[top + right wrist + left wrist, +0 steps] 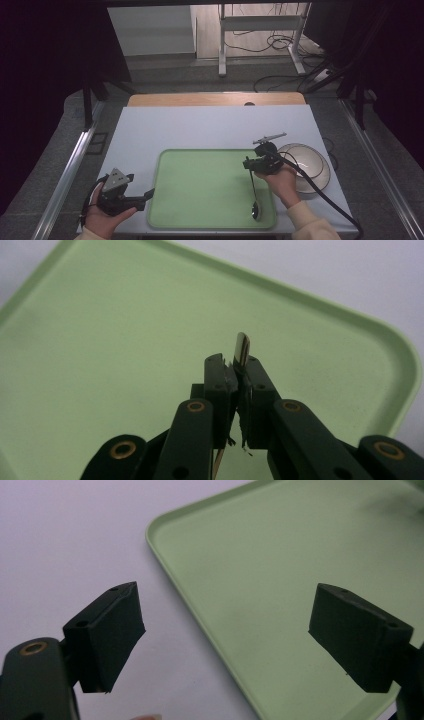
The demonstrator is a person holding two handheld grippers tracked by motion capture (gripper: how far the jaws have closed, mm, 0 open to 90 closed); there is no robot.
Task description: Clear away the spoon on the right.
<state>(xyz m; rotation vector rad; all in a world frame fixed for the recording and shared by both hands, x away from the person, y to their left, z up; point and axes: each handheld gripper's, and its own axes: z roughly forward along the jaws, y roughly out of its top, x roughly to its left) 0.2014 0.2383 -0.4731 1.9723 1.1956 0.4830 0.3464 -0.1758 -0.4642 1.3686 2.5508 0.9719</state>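
Lowering long-handled metal spoon point(254, 192) onto pale green plastic tray point(200, 165): right gripper point(238, 371) pinched handle tip, bowl resting near tray's front edge. Left gripper point(225, 630) idle, jaws apart, empty. Next move likely: release handle.

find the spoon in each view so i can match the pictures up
High view: the spoon lies lower right on the green tray, handle end in the right gripper.
Right gripper view: handle tip between the near-shut jaws, centre.
Left gripper view: not in it.
Shared landmark: the green tray.
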